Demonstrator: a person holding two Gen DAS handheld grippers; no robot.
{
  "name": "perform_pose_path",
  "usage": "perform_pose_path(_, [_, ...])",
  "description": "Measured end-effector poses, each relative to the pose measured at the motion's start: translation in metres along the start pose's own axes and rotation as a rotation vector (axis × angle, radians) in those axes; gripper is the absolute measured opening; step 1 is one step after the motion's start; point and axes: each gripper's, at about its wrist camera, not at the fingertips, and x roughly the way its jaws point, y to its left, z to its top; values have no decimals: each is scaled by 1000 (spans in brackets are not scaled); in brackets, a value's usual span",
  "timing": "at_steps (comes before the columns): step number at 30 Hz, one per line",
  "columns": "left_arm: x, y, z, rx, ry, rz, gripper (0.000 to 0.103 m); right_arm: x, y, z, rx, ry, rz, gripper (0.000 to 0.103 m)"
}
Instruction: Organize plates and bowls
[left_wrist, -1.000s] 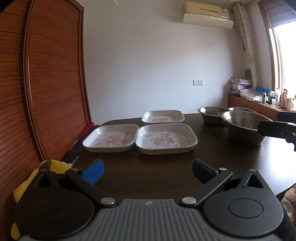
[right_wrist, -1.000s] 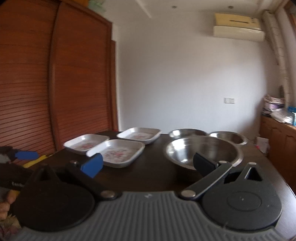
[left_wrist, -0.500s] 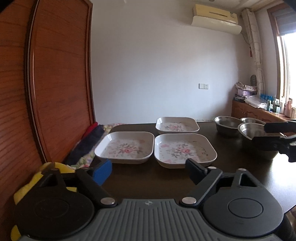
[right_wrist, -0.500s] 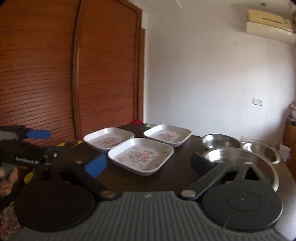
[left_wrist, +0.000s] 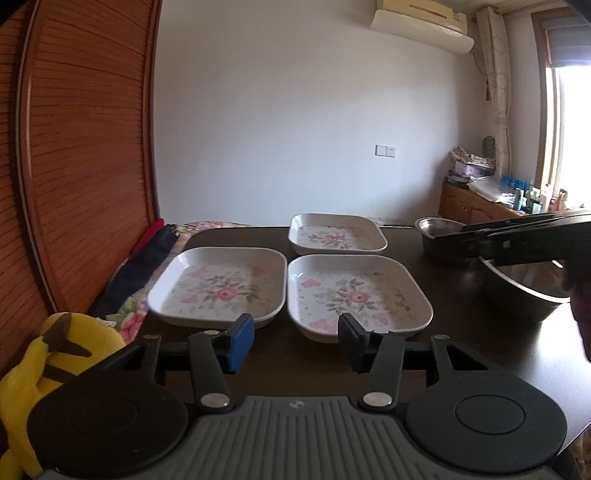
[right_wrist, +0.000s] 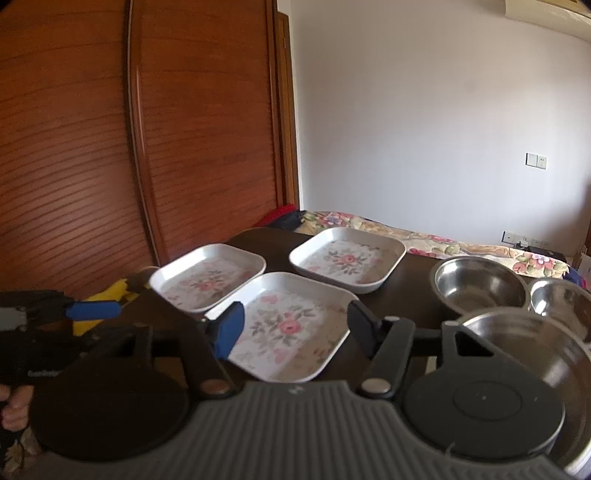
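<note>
Three white square plates with a rose print lie on the dark table (left_wrist: 280, 369): a left plate (left_wrist: 221, 284), a right plate (left_wrist: 354, 295) and a far plate (left_wrist: 336, 234). My left gripper (left_wrist: 295, 343) hovers short of the two near plates, jaws closing with nothing between them. My right gripper (right_wrist: 297, 332) hangs over the near edge of the nearest plate (right_wrist: 291, 325), jaws closing and pressing on nothing. Steel bowls stand to the right: a big one (right_wrist: 535, 343) and two smaller ones (right_wrist: 480, 284) (right_wrist: 561, 299).
A yellow plush toy (left_wrist: 55, 354) sits at the table's left corner. Wooden slatted wardrobe doors (right_wrist: 110, 147) stand close on the left. A bed with a floral cover (right_wrist: 443, 243) lies behind the table. A hand (right_wrist: 14, 410) holds the left gripper.
Both grippers' jaws have narrowed. Both have moved towards the plates, and the right wrist view has swung left, from the big bowl onto the plates.
</note>
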Motion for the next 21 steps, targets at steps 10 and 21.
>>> perform_pose_path(10, [41,2,9,-64,96,-47,62,44,-19,21,-22,112,-32,51])
perform_pose_path(21, [57,5,7,-96,148,-78,58,85,-33,49,-120,237,-30,51])
